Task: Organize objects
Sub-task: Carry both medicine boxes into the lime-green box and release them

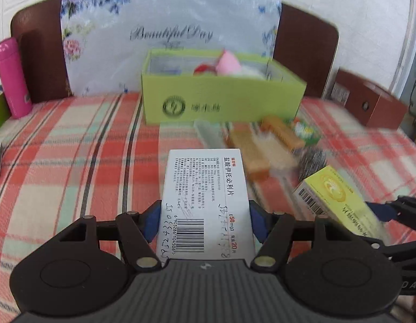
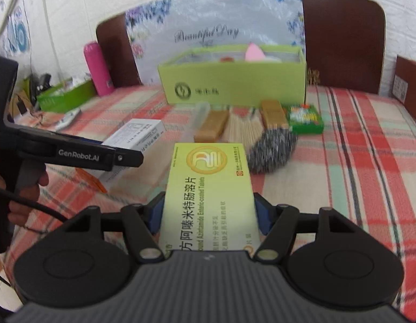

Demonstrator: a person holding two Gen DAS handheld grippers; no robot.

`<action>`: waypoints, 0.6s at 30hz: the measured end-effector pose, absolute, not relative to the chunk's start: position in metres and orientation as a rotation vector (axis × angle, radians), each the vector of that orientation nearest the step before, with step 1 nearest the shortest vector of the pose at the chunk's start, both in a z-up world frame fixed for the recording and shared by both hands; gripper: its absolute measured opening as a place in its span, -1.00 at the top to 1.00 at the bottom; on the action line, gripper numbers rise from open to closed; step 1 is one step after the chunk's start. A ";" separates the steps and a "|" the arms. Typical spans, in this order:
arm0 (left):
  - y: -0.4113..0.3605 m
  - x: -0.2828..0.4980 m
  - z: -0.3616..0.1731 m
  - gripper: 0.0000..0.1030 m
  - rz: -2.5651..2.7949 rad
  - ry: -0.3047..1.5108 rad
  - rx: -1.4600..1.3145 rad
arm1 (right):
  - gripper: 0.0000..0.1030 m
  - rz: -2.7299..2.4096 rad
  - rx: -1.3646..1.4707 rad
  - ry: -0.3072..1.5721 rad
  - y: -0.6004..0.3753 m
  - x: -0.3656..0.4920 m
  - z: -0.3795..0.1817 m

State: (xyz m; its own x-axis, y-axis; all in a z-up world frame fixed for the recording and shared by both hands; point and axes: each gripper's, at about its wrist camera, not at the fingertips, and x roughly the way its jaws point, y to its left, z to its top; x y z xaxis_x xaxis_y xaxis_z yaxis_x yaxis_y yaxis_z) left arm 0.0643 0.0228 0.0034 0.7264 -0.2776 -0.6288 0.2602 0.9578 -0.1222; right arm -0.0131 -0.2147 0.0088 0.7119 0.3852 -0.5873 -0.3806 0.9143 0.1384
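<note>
My left gripper [image 1: 205, 220] is shut on a white medicine box [image 1: 205, 188] and holds it above the checked cloth; the box also shows in the right wrist view [image 2: 135, 134]. My right gripper [image 2: 208, 212] is shut on a yellow medicine box [image 2: 208, 188], seen at the right in the left wrist view [image 1: 334, 196]. An open green box [image 1: 221, 99] stands ahead at the back, with pink and red things inside; it also shows in the right wrist view [image 2: 235, 80].
Two wooden brushes [image 2: 243, 123], a grey-bristled brush [image 2: 272, 150], a clear tube [image 2: 200, 115] and a small green packet [image 2: 305, 118] lie before the green box. A pink bottle [image 1: 13, 78] and a green tray [image 2: 65, 94] stand left. A brown box [image 1: 369, 102] is at the right.
</note>
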 end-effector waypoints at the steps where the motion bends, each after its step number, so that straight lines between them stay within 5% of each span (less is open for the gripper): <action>1: 0.022 0.068 0.012 -0.33 -0.310 0.677 -0.040 | -0.27 0.421 0.009 0.628 -0.216 -0.007 0.016; 18: -0.058 0.217 0.081 -0.33 -0.468 0.583 -0.086 | -0.27 0.161 -0.063 0.370 -0.228 0.154 0.078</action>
